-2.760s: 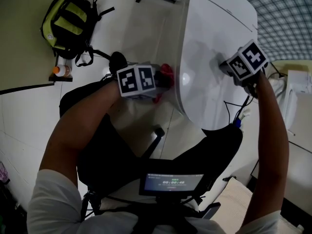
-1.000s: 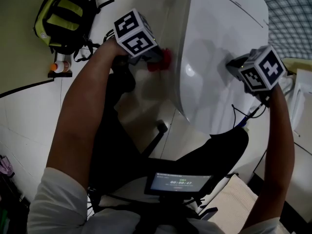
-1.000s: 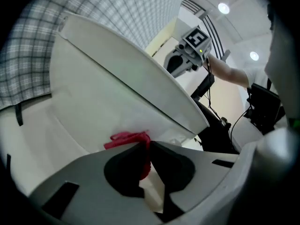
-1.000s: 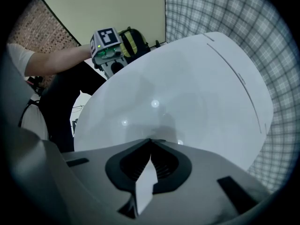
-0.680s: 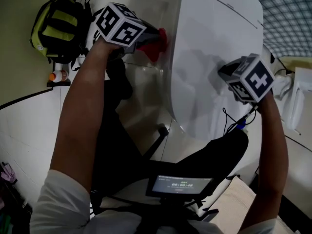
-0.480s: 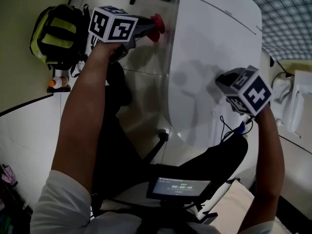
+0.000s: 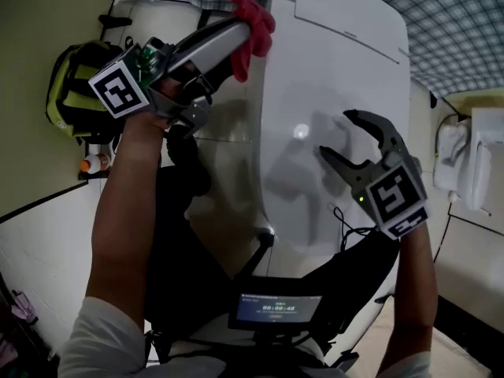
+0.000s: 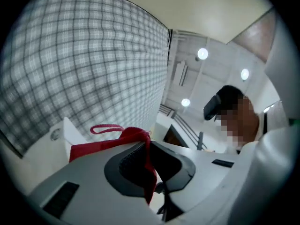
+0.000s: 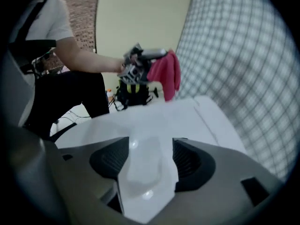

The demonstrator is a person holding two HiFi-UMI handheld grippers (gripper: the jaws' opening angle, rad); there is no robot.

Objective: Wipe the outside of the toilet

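Over the closed white toilet [image 7: 354,22], both tongs are in the air. The left tongs [image 7: 242,30] are lifted beside the left edge of the lid [image 7: 315,179], tips angled upward, and grip a red cloth [image 7: 253,22] that bunches out past the tips. In the left gripper view those tongs [image 8: 149,156] have their jaws nearly together, with the cloth [image 8: 108,138] pinched between the pads. A thin red loop [image 8: 105,127] stands up from its far edge, against a checked wall [image 8: 79,64]. In the right gripper view the cloth [image 9: 166,74] hangs above the toilet's far side; whether it touches the lid I cannot tell.

The right tongs [image 7: 346,136] point down at the lid's right half. Their jaws have just been opening and stand wide apart. In the right gripper view these tongs [image 9: 150,149] have only the bare lid [image 9: 154,121] showing between the pads, nothing gripped.

On the floor to the left lies a black and yellow-green backpack [image 7: 67,85], with a small bottle [image 7: 94,164] near it. A small screen [image 7: 274,307] glows at the bottom.
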